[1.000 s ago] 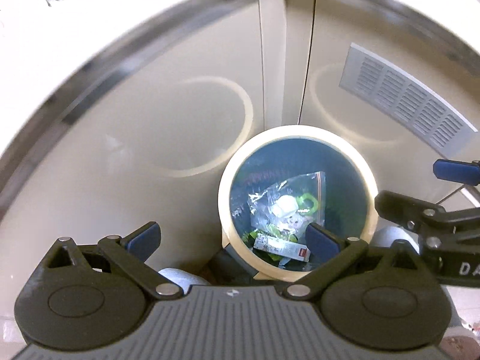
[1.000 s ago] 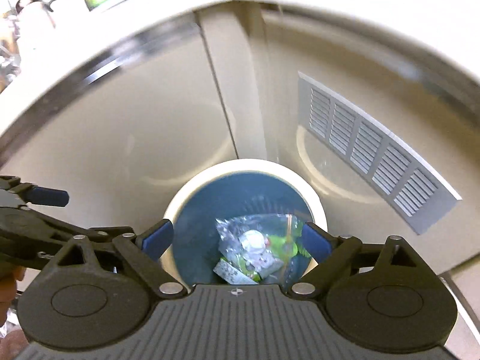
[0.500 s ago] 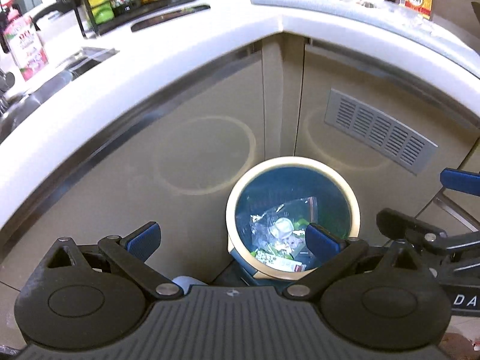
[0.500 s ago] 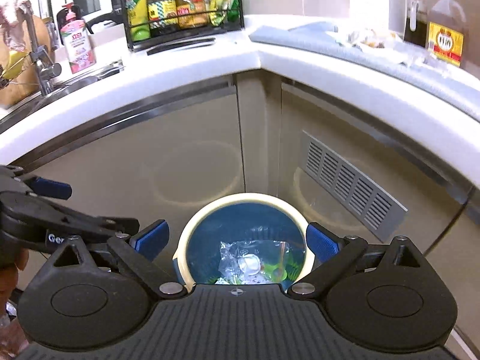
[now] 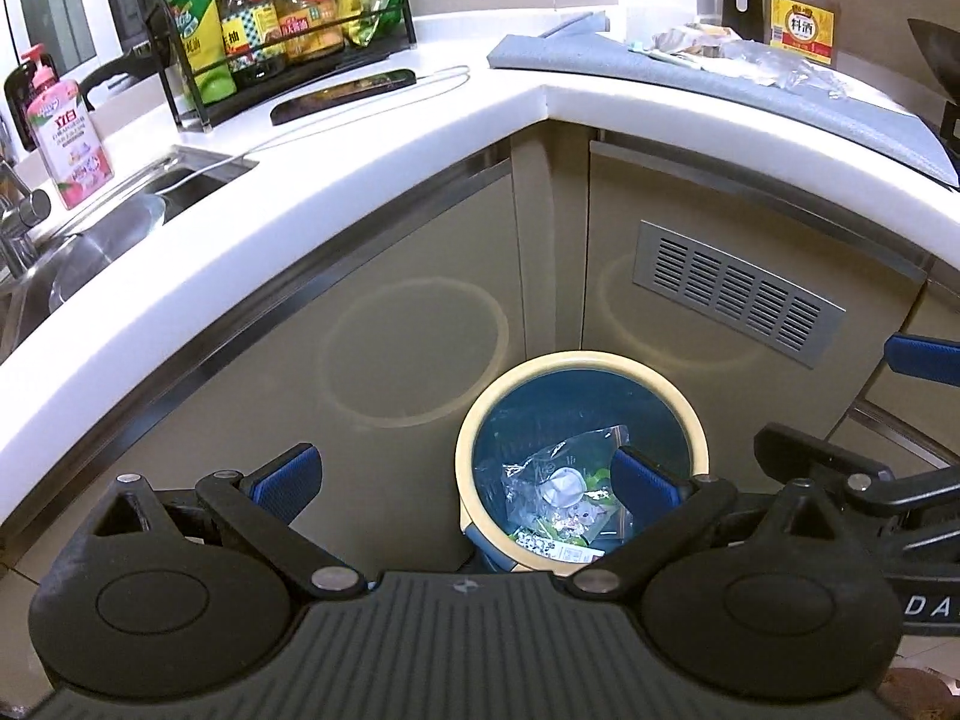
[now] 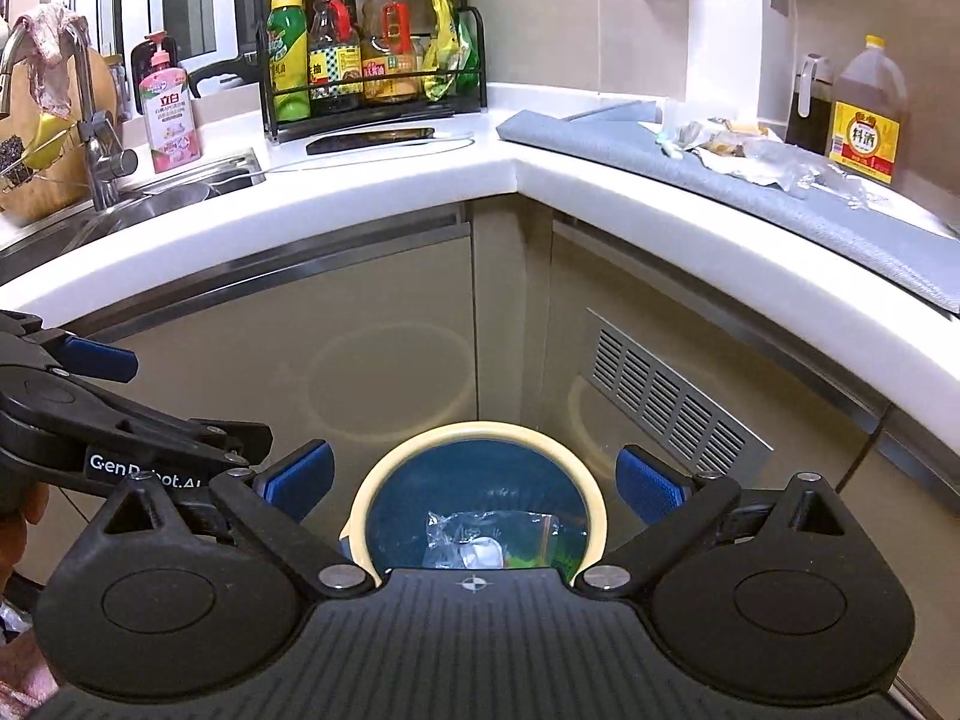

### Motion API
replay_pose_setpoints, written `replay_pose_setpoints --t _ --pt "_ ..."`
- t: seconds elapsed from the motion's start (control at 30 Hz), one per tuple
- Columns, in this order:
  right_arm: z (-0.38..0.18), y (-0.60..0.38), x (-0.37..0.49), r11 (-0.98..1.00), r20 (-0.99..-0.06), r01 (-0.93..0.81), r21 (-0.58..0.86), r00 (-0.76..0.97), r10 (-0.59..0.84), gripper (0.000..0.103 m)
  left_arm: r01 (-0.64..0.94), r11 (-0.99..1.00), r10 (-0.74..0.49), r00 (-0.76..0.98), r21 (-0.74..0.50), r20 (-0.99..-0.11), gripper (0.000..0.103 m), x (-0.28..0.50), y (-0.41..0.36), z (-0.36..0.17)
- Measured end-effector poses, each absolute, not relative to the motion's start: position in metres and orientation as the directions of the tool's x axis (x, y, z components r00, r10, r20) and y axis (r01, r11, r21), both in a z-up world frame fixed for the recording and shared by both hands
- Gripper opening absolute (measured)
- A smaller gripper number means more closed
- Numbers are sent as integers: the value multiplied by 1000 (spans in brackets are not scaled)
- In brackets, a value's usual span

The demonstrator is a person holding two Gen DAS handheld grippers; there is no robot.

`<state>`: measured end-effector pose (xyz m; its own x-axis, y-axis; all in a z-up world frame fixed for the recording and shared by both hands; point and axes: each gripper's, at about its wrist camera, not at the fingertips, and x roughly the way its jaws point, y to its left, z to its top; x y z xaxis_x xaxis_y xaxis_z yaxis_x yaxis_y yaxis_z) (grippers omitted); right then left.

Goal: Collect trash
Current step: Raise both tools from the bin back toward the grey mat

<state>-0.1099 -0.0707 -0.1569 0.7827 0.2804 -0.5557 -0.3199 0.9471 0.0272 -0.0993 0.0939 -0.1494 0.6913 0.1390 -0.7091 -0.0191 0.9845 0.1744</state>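
Both claws empty: left claw [image 5: 465, 474] wide, right claw [image 6: 474, 477] wide, its jaws having just been opening, nothing between them. Below sits the waste bin [image 6: 576, 468], a clear plastic bag [image 5: 558, 489] and wrappers already inside. More litter [image 6: 750, 150] waits on the worktop's grey mat [image 6: 606, 138]; collecting likely partway done.

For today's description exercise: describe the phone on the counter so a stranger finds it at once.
Start at the white counter by the sink. In front of the black bottle rack lies the phone: flat, dark and slim, unlike the upright bottles behind it.
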Motion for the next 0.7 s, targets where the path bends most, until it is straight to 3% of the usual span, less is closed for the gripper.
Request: replay_pose_setpoints --t 0.7 --pt "-157 -73 -110 946 -560 -321 34 778 285 101 -10 984 137 688 180 -713 103 -97 95 -149"
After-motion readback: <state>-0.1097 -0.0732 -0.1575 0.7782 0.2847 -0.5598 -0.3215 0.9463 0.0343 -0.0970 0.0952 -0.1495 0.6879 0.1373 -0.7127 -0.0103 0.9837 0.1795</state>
